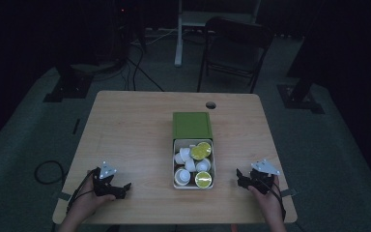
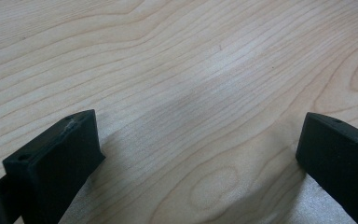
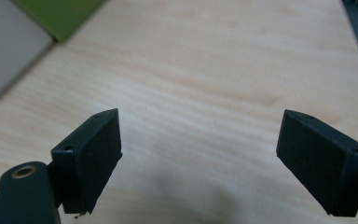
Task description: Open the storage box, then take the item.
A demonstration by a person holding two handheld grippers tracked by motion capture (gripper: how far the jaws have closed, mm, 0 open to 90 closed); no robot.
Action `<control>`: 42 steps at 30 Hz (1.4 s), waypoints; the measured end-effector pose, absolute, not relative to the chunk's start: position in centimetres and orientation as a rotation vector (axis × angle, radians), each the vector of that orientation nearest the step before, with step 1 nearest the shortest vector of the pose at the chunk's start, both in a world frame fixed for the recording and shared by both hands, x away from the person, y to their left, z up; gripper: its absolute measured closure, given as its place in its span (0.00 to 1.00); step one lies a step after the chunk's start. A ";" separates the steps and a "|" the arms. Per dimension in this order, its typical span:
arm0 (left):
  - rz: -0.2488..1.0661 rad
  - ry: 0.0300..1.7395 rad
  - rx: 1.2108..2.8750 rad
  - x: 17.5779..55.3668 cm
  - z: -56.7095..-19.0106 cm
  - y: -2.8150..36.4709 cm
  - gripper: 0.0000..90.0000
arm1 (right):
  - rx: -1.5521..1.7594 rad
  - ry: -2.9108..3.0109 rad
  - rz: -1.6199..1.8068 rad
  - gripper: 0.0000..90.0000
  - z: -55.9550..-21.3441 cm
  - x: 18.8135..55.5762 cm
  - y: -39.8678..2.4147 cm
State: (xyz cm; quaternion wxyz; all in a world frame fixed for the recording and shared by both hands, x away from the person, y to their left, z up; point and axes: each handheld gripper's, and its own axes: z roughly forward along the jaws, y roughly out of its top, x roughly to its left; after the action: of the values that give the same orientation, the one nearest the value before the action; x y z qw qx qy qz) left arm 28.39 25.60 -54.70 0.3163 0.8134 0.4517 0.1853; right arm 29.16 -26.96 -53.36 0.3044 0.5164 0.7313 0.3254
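We rest the left gripper [image 1: 127,185] and right gripper [image 1: 240,177] on the table [image 1: 125,130], jaws spread, empty, flanking the green box's [image 1: 192,124] drawer [image 1: 175,159] of capsules [image 1: 201,151], presumably readying.

One table [image 1: 125,135] carries one green box [image 1: 192,125] and one white tray [image 1: 175,164]. The tray holds two pods with yellow-green lids [image 1: 201,151] and about five white cups [image 1: 182,176]; the exact cup count is unclear. Two grippers, left [image 1: 123,187] and right [image 1: 240,177], and one chair [image 1: 232,48] are present.
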 end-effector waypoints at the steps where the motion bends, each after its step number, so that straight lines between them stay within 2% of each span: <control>1: 0.488 1.189 2.142 28.4 -54.7 25.6 0.00 | 1.378 1.944 0.845 0.15 -53.5 29.2 -27.0; 19: 0.492 1.198 2.139 28.4 -54.7 25.5 0.00 | 1.592 1.939 0.840 0.14 -55.1 30.1 -28.5; 42: 0.488 1.184 2.145 28.4 -54.7 25.6 0.00 | 1.572 1.964 0.849 0.13 -55.1 30.3 -28.8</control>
State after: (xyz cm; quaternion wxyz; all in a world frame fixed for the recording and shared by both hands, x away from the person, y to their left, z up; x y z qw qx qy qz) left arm 28.43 25.57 -54.67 0.3162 0.8146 0.4496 0.1851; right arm 30.33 -28.80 -55.08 0.2409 0.5747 0.7178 0.3105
